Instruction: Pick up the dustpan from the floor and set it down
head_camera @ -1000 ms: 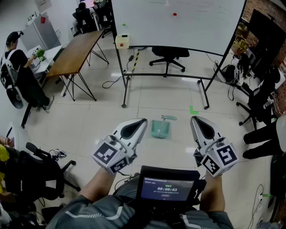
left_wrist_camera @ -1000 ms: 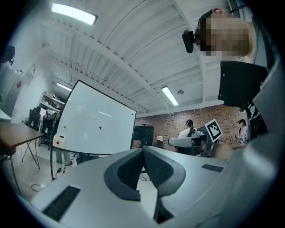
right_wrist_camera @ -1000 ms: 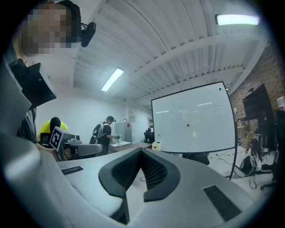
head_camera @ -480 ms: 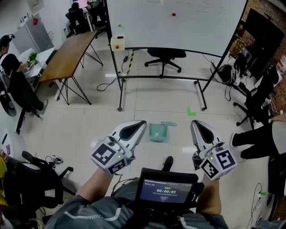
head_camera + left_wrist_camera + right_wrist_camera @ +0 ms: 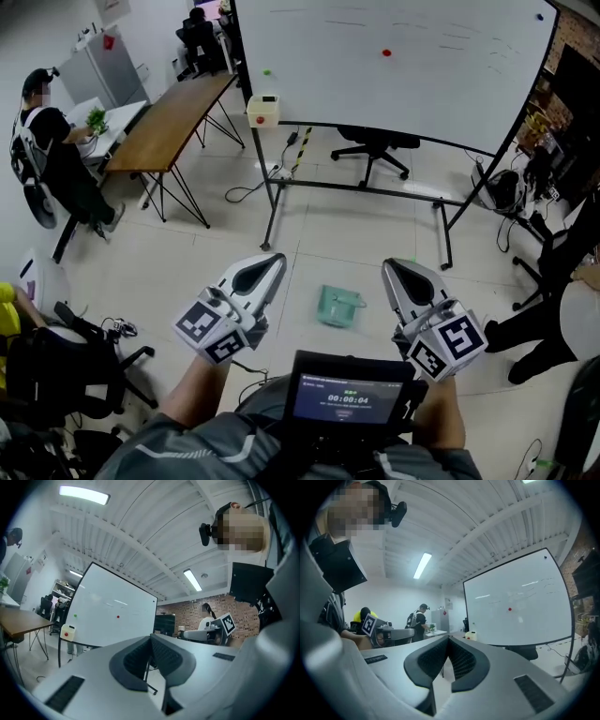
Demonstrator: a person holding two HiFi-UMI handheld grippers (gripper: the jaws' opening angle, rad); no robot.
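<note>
Dustpan (image 5: pixel 336 307) lying on the floor (image 5: pixel 187 253), ahead of and between the left tongs (image 5: pixel 270 262) and right tongs (image 5: pixel 394 270), touching neither; both tongs clenched, empty; probably light, stiff, smooth plastic; best taken by its narrow handle.

A pale tiled floor (image 5: pixel 187 262) is seen from above, with a green dustpan (image 5: pixel 337 306) laid flat on it near the middle. A whiteboard stand (image 5: pixel 361 188) is planted beyond the dustpan, a wooden table (image 5: pixel 169 117) is set at left, and a cable (image 5: pixel 246 194) is trailed between them. What may be shoes (image 5: pixel 120 327) are left at lower left.
</note>
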